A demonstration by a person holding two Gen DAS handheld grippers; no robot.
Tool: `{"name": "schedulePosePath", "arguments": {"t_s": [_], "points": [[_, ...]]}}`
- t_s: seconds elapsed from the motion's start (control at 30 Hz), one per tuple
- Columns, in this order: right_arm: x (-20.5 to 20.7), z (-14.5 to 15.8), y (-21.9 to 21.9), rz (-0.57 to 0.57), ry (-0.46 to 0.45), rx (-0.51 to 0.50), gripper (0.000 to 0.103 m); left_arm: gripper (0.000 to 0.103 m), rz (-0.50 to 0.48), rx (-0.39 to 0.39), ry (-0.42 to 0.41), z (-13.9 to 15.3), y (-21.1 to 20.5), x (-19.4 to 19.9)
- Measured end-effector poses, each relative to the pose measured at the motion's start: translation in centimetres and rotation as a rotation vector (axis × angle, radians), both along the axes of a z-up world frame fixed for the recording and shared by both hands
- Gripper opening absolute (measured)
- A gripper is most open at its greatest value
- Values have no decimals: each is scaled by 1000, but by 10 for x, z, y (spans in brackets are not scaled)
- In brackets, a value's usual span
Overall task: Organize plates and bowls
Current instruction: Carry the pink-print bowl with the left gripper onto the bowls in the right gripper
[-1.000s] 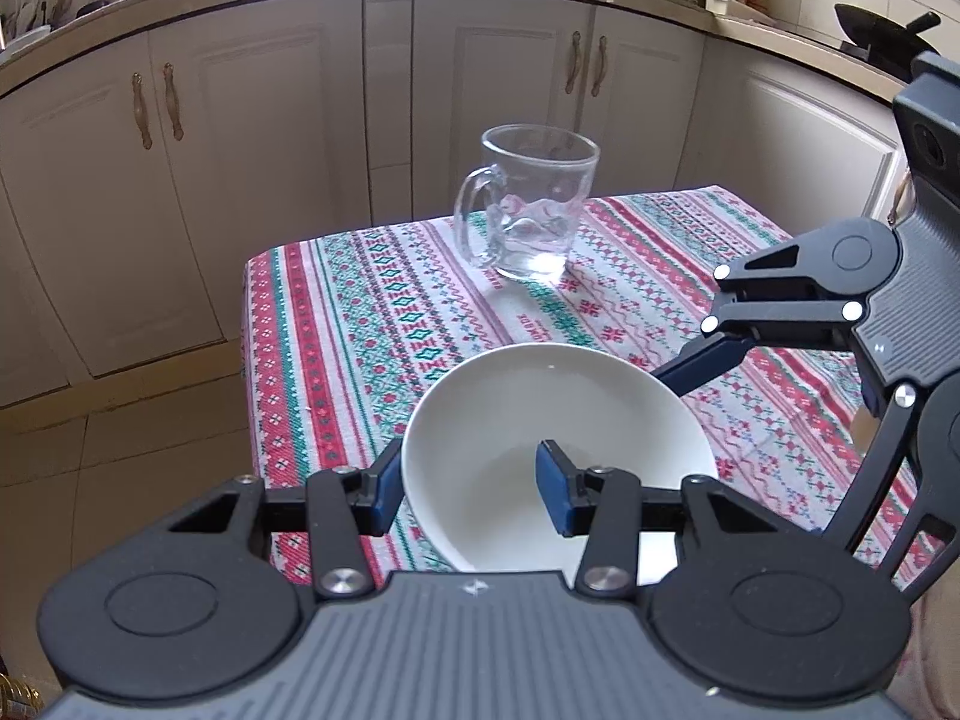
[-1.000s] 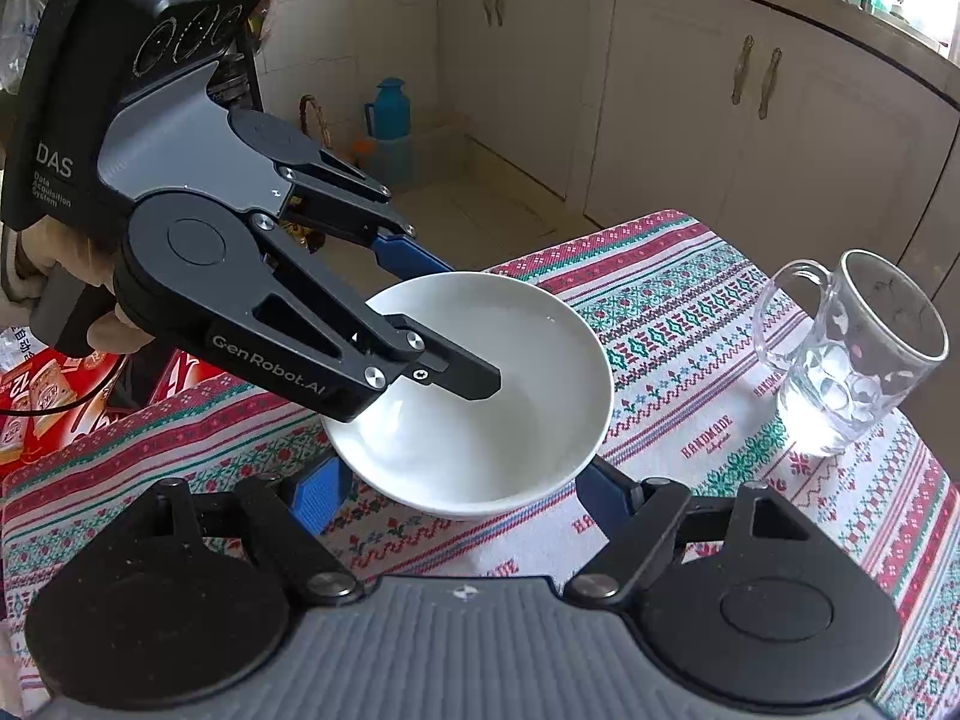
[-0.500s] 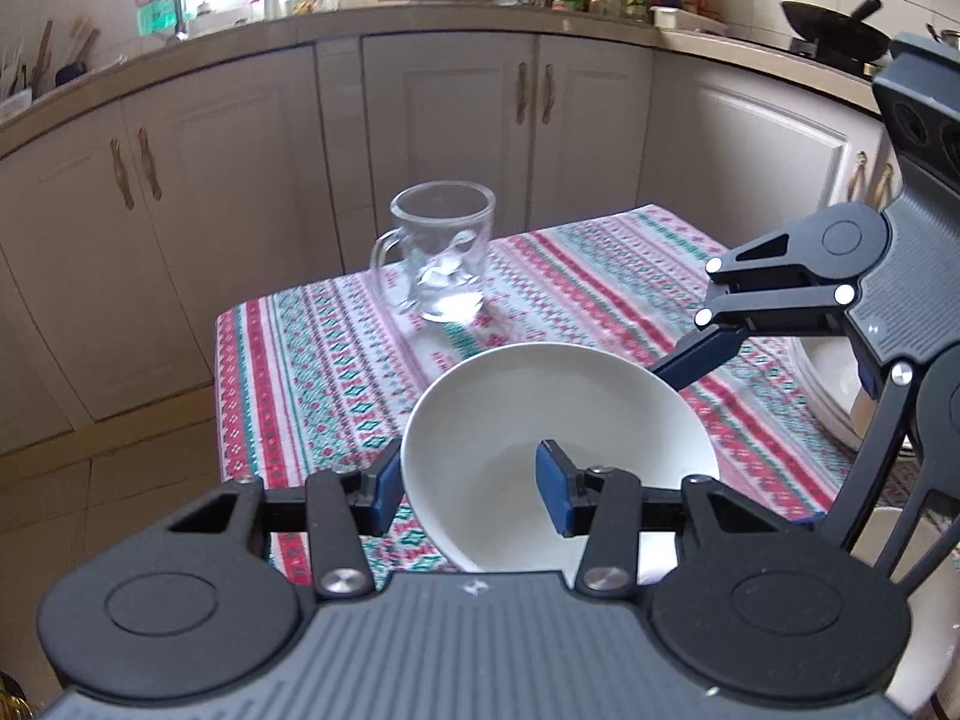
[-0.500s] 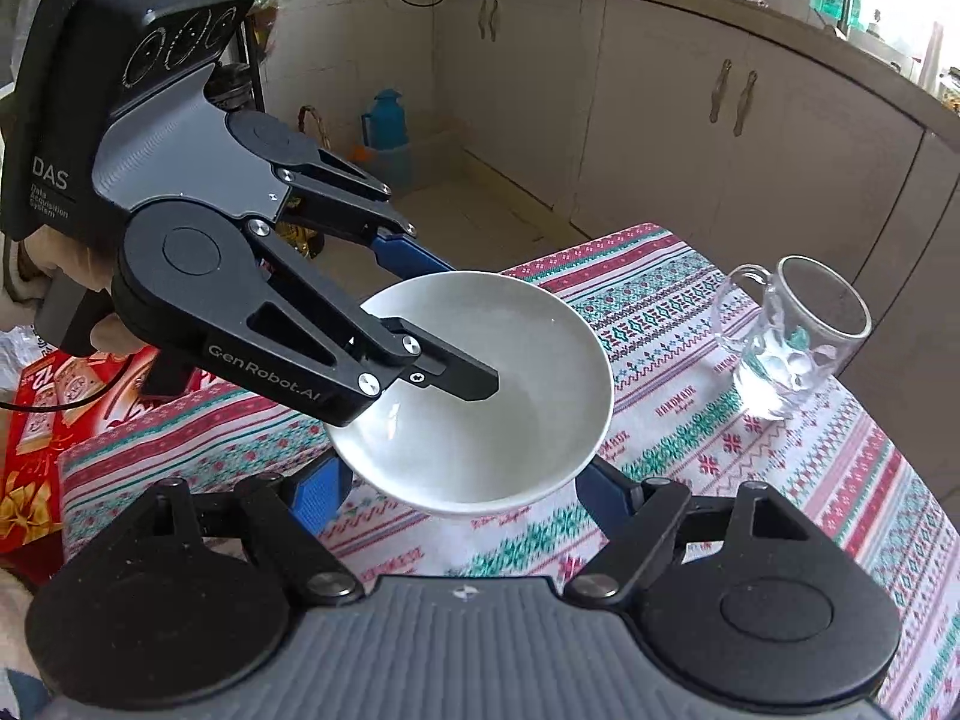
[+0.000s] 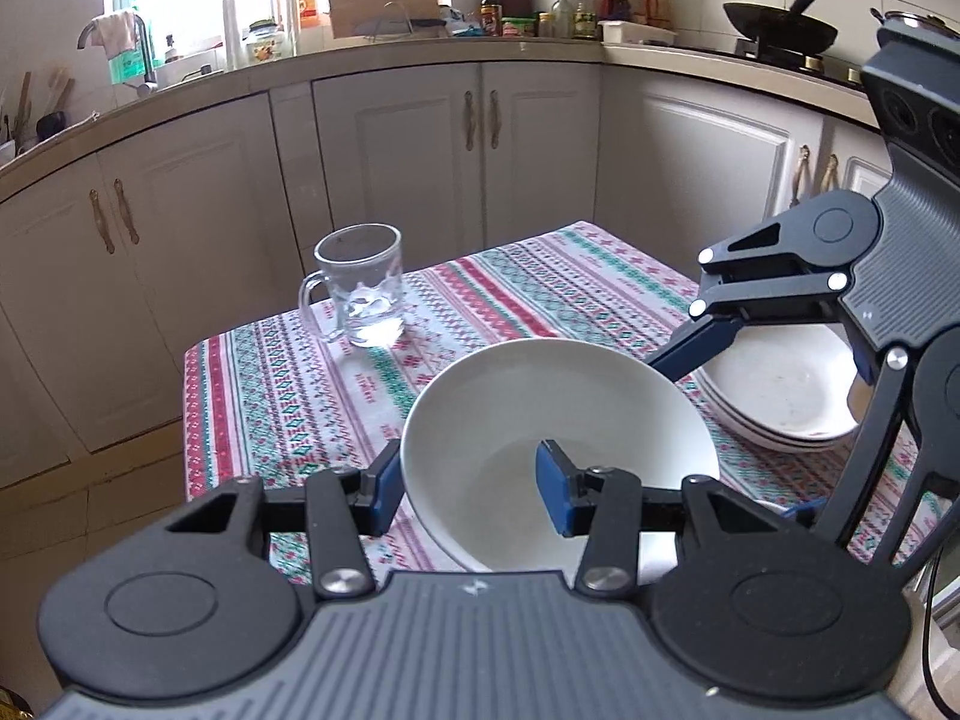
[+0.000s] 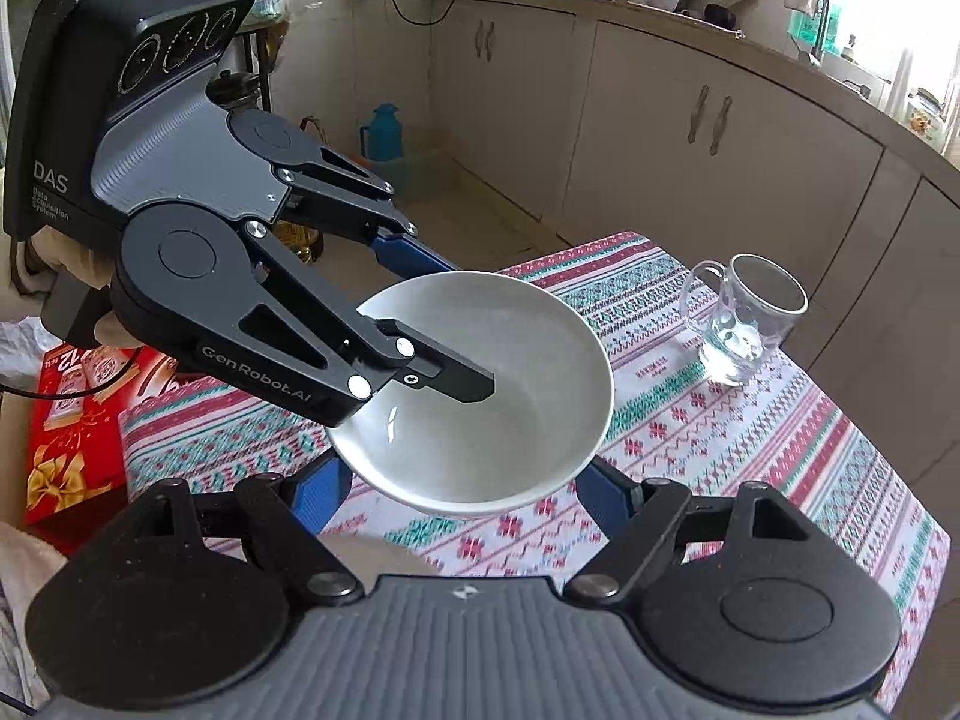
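The left gripper [image 5: 471,489], marked "DAS" and "GenRobot.AI", pinches the rim of a white bowl [image 5: 561,438] held above the patterned tablecloth [image 5: 528,294]. The right gripper [image 6: 462,495] has its fingers spread wide beneath it, near stacked bowls [image 5: 786,396] and a glass mug [image 6: 744,318].

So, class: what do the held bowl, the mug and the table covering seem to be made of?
Bowl: likely glazed ceramic; opaque white with a glossy highlight.
Mug: clear glass, probably; the tablecloth shows through it.
Tablecloth: woven or printed fabric, it seems; matte, patterned bands, draping over the edge.
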State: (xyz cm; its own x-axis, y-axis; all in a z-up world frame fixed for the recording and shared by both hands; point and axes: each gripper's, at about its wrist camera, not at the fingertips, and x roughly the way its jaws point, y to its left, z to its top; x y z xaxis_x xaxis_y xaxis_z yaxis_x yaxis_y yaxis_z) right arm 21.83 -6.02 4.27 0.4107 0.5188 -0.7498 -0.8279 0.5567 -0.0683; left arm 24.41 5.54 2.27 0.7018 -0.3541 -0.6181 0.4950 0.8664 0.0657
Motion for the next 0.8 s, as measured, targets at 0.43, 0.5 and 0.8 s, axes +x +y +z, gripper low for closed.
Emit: {"name": "schedulePosePath", "arguments": {"t_s": [0.43,0.5,0.8], "points": [[-46,8,-32,-23,-21,3,85,45,-33,18,-14,5,-33,-43],[-49,8,-35,-27,-16,4,85,45,-38,16,-10,3,-37,-49],[-71,7,-44,-29,0,-3,85,45,-46,15,13,-5,-47,-67]]}}
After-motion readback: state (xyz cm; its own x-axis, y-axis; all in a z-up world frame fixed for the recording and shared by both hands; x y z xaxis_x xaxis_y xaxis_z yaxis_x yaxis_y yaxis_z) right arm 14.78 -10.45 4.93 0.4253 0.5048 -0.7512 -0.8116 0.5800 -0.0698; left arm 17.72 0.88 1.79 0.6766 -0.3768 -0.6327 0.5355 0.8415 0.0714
